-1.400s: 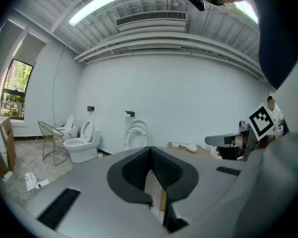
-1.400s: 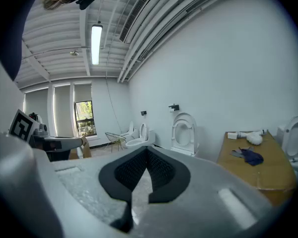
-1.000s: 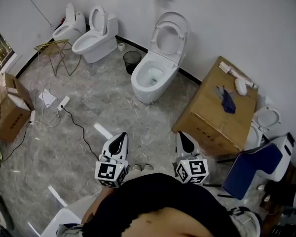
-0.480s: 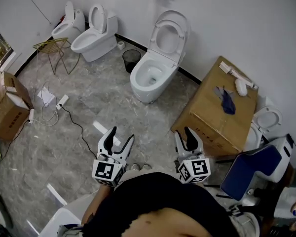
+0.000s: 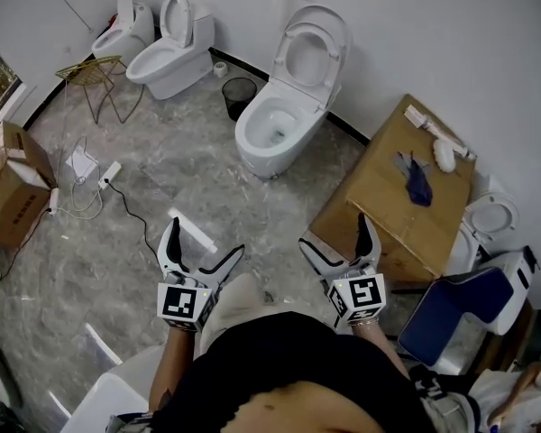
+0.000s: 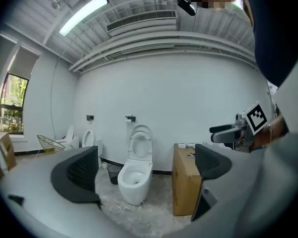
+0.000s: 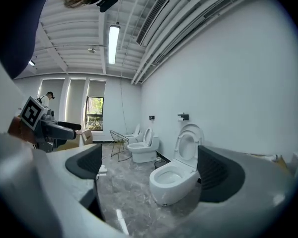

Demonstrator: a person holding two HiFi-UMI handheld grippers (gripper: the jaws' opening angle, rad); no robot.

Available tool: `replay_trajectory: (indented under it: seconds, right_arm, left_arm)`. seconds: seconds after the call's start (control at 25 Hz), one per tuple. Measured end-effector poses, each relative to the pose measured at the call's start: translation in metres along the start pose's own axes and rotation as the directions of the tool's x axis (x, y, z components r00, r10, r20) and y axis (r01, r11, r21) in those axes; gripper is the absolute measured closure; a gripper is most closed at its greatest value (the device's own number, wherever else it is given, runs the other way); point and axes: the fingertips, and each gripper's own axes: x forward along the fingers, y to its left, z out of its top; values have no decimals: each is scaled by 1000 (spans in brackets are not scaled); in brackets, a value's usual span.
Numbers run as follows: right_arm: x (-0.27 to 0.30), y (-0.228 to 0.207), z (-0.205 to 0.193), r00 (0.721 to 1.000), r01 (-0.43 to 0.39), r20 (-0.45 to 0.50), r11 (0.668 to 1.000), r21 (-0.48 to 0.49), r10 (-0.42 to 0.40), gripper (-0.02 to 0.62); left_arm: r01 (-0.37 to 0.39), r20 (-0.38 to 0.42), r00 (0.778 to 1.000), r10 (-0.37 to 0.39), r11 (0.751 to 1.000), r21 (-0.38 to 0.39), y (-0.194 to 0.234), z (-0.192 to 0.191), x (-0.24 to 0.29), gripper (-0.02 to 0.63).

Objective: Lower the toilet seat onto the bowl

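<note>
Left gripper [image 5: 205, 239] and right gripper [image 5: 336, 233] hung well short of the toilet [image 5: 275, 129], fingers opening, empty; we had to walk up and catch its raised seat [image 5: 317, 48] gently.

We see a dark blue cloth [image 5: 417, 180] on the large cardboard box [image 5: 379, 204]. A black wastebasket [image 5: 240, 94] stands well left of it.

White toilet seat [image 5: 311, 52] raised upright against the wall; open white bowl [image 5: 270, 133] below
</note>
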Motion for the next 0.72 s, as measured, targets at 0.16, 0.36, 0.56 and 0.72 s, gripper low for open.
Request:
replay_trajectory:
  seconds: [0.16,0.36,0.56,0.72]
  right_arm:
    - [14,-15,0,1000,0,1,999,33,0,17]
    - [41,-34,5,1000,9,19,997,83,-10,17]
    - [88,-61,5,999,30,21,997,67,-31,17]
    - [140,-92,10,998,57,10,997,55,-58,17]
  left_arm:
    - [-18,-18,1000,17,999,-29,6,-3,15,29]
    - [-14,-31,999,14,1000,-15,20,1,47,29]
    - [4,1,1000,-4,1000,-17,47,12,100,29]
    - [10,-2,1000,-11,999,-35,83,14,160,29]
